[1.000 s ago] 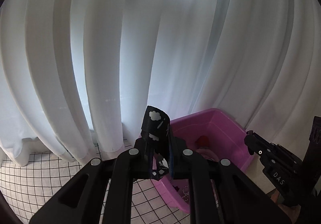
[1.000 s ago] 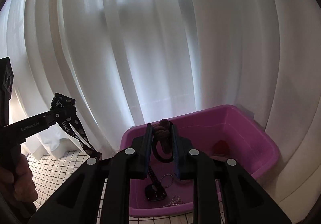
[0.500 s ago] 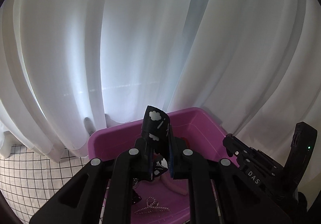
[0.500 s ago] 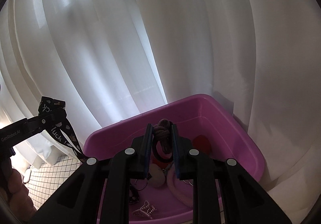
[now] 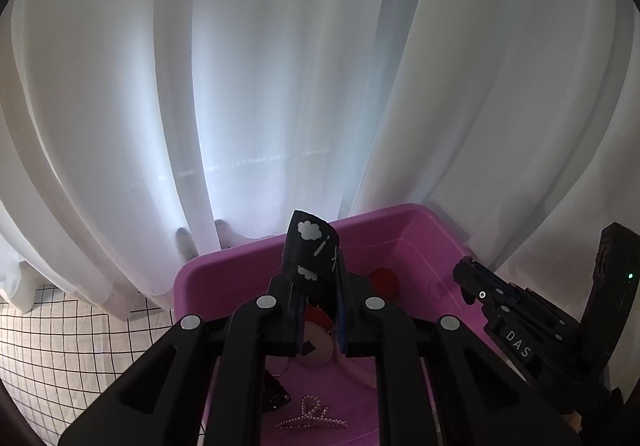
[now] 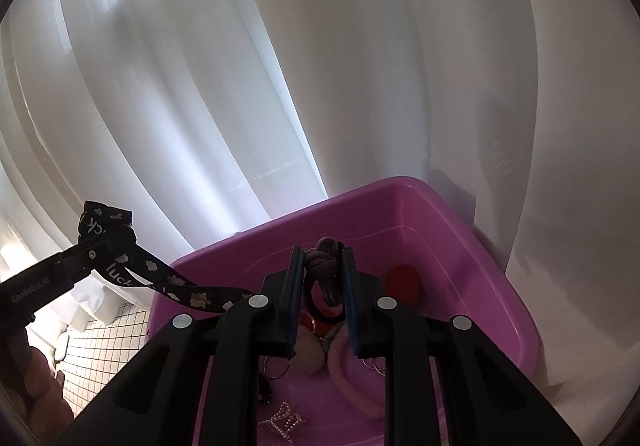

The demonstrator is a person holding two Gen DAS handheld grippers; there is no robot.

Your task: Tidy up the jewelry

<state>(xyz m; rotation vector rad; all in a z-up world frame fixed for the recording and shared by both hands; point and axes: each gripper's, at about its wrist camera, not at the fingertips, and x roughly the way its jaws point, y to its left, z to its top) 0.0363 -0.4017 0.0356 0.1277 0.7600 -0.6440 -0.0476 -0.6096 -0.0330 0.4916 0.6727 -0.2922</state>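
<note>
Ribbon [image 5: 310, 252] and knotted hair tie [image 6: 323, 254] in downward-tilted grippers over, seemingly, bin [image 6: 424, 202].

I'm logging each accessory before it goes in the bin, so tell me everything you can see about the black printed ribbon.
The black printed ribbon is a flat woven band with white clouds, small bear figures and the word "luck". The left gripper is shut on it: a short folded end stands above the fingertips, and the long tail droops down to the right, crossing the rim of the pink plastic bin and passing behind the right gripper.
</note>
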